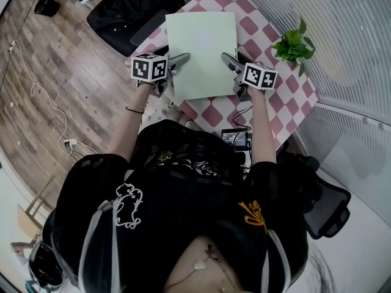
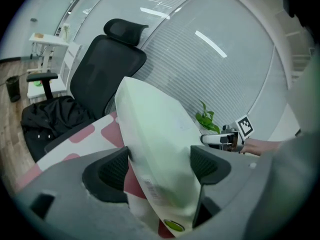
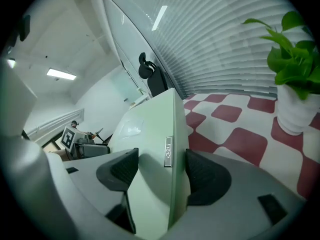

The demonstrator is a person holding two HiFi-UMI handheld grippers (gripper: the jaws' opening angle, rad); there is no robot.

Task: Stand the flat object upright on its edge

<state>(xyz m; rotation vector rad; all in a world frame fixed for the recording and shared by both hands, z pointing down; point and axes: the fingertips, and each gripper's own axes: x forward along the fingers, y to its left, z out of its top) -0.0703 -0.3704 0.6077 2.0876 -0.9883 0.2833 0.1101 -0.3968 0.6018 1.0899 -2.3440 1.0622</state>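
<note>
So the flat object [image 1: 201,47] is a pale green slab, kind of a slim box or pad. It sits over the red-and-white checked counter [image 1: 287,96], pinched from both sides near the end closest to me. I'd guess it's light and fairly stiff, since it spans between the two grips without any sag I can see. The skin looks smooth though, so it could slide if I get lazy with pressure. Taking it by the two long side edges, low down, seems right to me, because the far end is free to swing up. The left gripper [image 1: 181,60] has its jaws closed to a narrow gap on the slab, pads against both faces, with the slab running through at a slant in the left gripper view. The right gripper [image 1: 231,61] is the same deal: jaws clamped on the opposite edge, right by a little silver label on the side. I can't tell whether the near edge is touching the counter or floating just above it. There's a small potted plant [image 1: 294,44] off to my right, well apart from the slab.
</note>
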